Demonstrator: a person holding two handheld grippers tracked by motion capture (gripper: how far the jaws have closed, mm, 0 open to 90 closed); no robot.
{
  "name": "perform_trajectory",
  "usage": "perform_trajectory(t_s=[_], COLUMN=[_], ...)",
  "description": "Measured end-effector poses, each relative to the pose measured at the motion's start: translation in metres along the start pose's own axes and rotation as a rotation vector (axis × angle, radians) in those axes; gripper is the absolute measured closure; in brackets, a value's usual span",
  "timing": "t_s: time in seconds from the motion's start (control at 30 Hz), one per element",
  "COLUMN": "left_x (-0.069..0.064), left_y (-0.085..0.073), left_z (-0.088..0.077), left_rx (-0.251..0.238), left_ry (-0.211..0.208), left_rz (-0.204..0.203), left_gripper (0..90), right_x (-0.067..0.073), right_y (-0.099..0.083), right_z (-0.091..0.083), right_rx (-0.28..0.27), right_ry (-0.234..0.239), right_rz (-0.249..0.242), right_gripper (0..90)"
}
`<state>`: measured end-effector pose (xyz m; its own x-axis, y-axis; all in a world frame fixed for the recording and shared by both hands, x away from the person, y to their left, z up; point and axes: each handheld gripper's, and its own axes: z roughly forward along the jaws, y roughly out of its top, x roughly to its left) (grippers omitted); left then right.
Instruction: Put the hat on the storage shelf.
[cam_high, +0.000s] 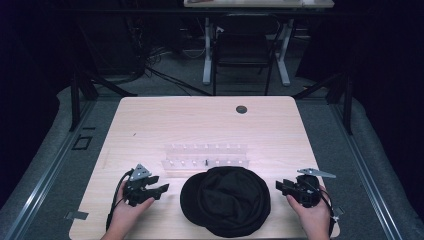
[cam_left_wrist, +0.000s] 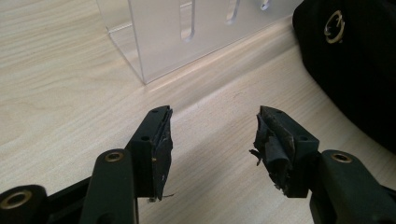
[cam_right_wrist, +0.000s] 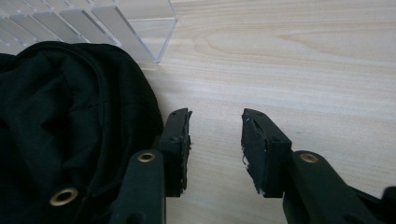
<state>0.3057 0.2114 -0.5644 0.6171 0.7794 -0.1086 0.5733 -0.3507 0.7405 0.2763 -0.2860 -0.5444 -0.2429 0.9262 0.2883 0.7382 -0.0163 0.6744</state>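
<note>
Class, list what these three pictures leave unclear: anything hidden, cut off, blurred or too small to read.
- High view: the table under the black hat is hidden by it; the hat's near edge is cut off at the bottom.
- High view: the small dark item in the clear rack is too small to identify.
- Left gripper view: the metal emblem on the hat is too blurred to read.
- Right gripper view: the rack is cut off at the top.

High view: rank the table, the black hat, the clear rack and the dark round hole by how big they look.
1. Table
2. Black hat
3. Clear rack
4. Dark round hole
</note>
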Motion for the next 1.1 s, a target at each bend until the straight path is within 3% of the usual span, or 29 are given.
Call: perform_trajectory(t_s=[0.23, 0.27, 0.37, 0.47, 0.73, 0.93, 1.1], left_x=[-0.002, -0.002, -0.002, -0.001, -0.001, -0.002, -0.003], left_y=[0.001, 0.001, 0.001, 0.001, 0.001, 0.001, 0.001], left_z=[-0.001, -0.002, -0.002, -0.003, -0.003, -0.002, -0.002], left_rx=[-0.004, -0.003, -0.001, -0.009, -0.009, -0.005, -0.005], left_ry=[-0.008, -0.008, -0.010, -0.017, -0.024, -0.027, -0.027], left_rz=[-0.002, -0.001, -0.004, -0.005, -0.015, -0.013, -0.013], left_gripper=[45.6, 45.7, 45.7, 45.7, 45.7, 45.8, 45.8], right_x=[0.007, 0.012, 0.017, 0.026, 0.032, 0.040, 0.045], right_y=[0.003, 0.007, 0.009, 0.014, 0.026, 0.030, 0.032], right_z=[-0.004, -0.006, -0.007, -0.009, -0.012, -0.015, -0.010], right_rx=[0.038, 0.090, 0.120, 0.201, 0.302, 0.310, 0.318], right_ry=[-0.001, -0.006, -0.012, -0.016, -0.010, 0.041, 0.056], right_rz=[0.055, 0.052, 0.040, 0.031, 0.040, 0.051, 0.045], right_gripper=[60.3, 61.2, 61.4, 61.6, 63.7, 65.6, 68.9])
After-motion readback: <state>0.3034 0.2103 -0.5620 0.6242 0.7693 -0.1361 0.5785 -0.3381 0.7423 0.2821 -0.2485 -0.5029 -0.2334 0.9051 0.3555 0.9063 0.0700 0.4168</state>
